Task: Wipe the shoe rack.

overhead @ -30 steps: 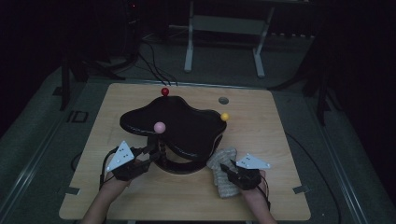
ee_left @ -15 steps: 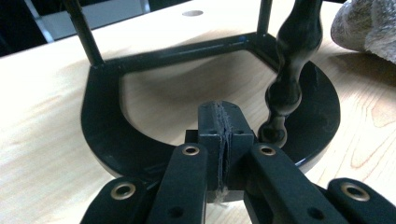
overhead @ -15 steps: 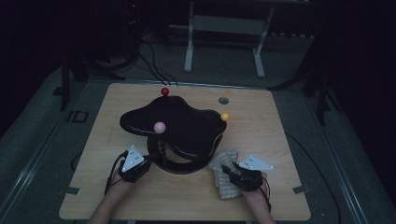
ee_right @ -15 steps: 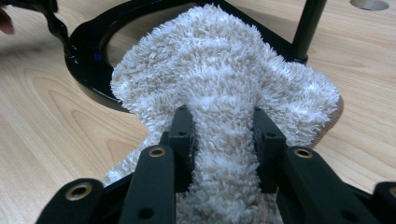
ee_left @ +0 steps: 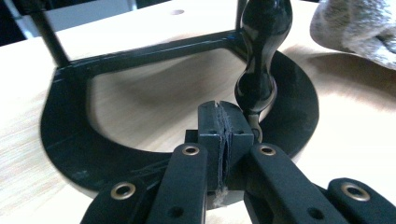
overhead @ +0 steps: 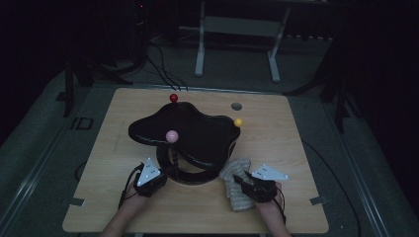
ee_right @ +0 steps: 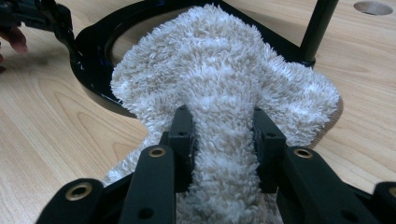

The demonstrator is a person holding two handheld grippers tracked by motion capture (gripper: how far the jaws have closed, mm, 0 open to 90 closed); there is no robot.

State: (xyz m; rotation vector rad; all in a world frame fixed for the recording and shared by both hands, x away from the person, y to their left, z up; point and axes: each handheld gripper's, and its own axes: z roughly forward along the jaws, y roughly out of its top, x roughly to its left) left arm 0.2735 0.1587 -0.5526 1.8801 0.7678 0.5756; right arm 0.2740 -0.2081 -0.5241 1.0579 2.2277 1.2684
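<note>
Black stand (overhead: 190, 133) sits mid-table (overhead: 296, 148). Fluffy cloth (overhead: 236, 185) lies near the front edge, pinched in right gripper (ee_right: 223, 135). Left gripper (ee_left: 225, 133), jaws together and empty, rests on the stand's base ring (ee_left: 70, 144). Risk: pushing there could skid the stand.

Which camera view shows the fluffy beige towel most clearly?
The right gripper view: the fluffy beige towel is close, its pile sharp. The high view shows it small and dim; the left gripper view catches a corner.

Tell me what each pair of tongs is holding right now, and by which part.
The right tongs pinch a raised fold of the fluffy white towel. The left tongs are shut at the black stand's base ring, holding nothing visible.
</note>
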